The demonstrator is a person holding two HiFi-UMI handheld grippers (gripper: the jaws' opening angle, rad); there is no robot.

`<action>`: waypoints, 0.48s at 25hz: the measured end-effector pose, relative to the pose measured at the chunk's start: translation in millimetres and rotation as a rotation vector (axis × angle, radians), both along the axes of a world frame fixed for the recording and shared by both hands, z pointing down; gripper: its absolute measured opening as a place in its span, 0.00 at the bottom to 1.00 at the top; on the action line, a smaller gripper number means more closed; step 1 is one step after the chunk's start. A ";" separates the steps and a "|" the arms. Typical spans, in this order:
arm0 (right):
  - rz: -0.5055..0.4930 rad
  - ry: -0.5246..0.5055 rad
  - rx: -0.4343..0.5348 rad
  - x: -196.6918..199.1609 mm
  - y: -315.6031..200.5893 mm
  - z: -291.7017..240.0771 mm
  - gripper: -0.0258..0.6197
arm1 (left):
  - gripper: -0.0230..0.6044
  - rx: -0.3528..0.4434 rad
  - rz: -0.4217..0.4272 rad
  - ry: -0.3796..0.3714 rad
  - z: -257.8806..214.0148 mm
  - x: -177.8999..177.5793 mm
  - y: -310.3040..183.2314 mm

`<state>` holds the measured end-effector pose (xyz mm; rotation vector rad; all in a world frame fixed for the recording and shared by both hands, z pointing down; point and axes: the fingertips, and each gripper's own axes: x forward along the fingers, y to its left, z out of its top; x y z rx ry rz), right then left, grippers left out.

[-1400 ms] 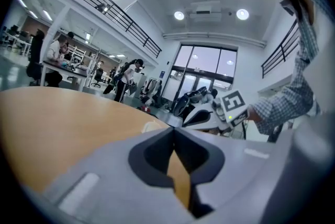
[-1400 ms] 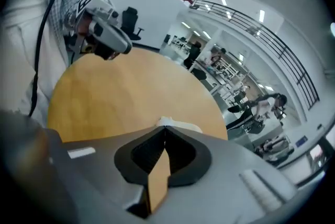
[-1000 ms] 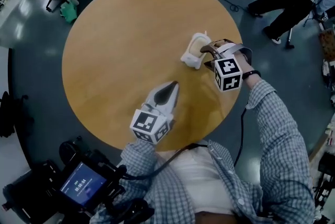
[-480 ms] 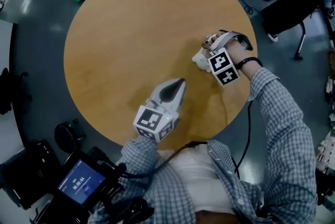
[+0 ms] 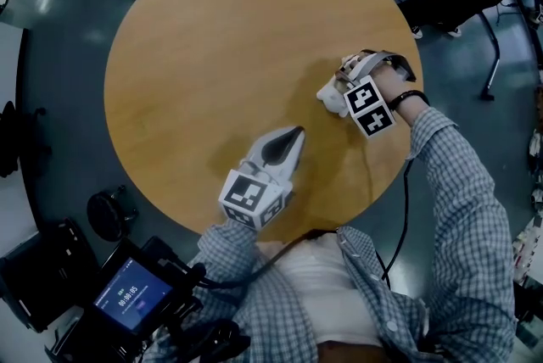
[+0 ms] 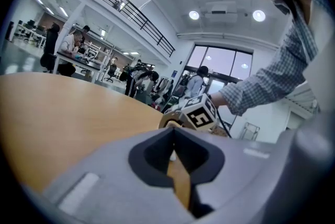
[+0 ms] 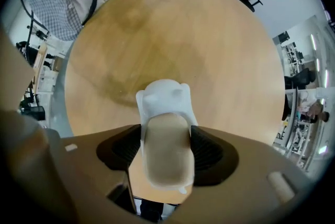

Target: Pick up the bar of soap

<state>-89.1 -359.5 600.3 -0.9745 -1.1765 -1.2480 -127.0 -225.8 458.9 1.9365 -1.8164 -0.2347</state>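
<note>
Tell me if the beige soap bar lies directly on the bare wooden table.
No: the beige oval soap bar rests in a white soap dish that stands on the round wooden table.

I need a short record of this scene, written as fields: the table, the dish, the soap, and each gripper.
table: round, wooden
dish: white, on the table, towards its right side in the head view
soap: beige bar, lying in the dish
right gripper: points down over the dish; jaws apart, one on each side of the soap, have just been closing a little; no firm grip seen
left gripper: low, by the table's near edge; jaws together, empty
task state: soap not yet lifted
</note>
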 end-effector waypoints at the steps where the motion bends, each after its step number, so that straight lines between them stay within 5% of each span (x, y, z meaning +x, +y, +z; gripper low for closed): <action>1: 0.013 0.005 -0.006 0.6 -0.9 -0.6 0.50 | 0.03 0.000 0.000 0.000 0.1 0.1 0.0; 12: 0.122 -0.039 -0.069 -1.9 -0.9 -14.4 0.46 | 0.03 -0.001 0.007 0.000 0.4 1.8 1.0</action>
